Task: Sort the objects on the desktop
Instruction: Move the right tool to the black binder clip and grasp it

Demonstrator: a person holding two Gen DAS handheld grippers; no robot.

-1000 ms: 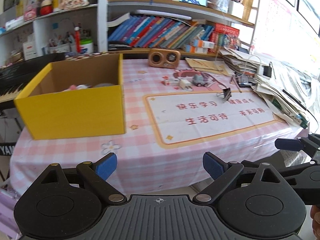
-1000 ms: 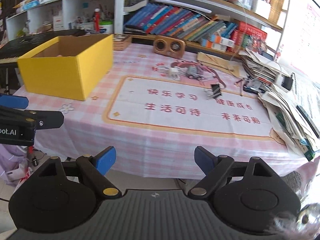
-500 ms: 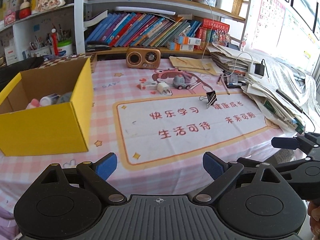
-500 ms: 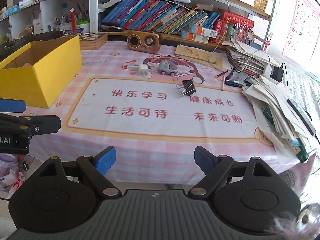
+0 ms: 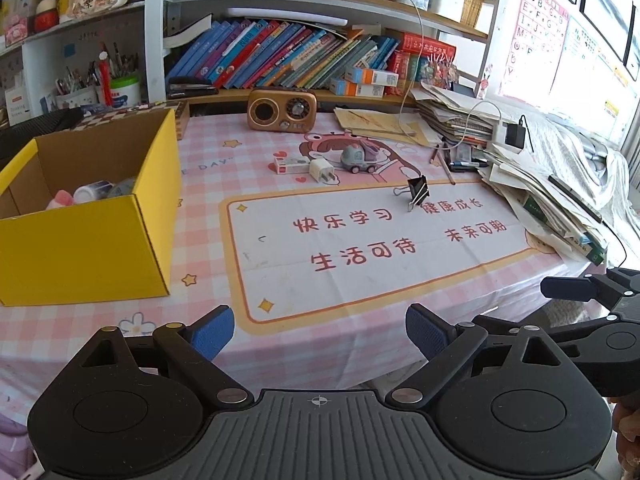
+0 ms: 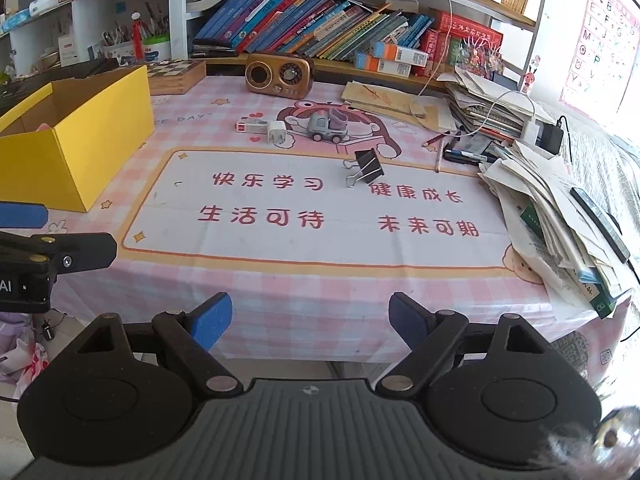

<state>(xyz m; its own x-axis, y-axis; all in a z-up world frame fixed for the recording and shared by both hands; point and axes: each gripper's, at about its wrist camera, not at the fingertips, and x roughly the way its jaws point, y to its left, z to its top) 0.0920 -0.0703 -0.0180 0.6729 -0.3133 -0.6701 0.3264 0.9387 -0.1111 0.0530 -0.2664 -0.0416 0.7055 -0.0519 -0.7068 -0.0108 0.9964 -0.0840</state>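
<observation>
Left tongs (image 5: 319,334): blue pads spread wide apart, nothing between them, held over the near edge of the table (image 5: 360,344). Right tongs (image 6: 310,318): likewise spread apart and empty, just off the near table edge, beside the left tongs.

Yellow box (image 5: 92,240): stands on the table ahead and to the left of the left tongs, open-topped, with small items visible inside at its far corner.

Black binder clip (image 6: 367,166): lies on the printed mat ahead of the right tongs, well apart from both tongs.

Grey toy truck (image 6: 327,126), white charger plug (image 6: 277,133) and small white-and-red box (image 6: 251,126): grouped farther ahead, beyond the clip. The plug lies just beside the small box.

Paper stack (image 6: 560,216): occupies the table ahead and to the right of the right tongs.
</observation>
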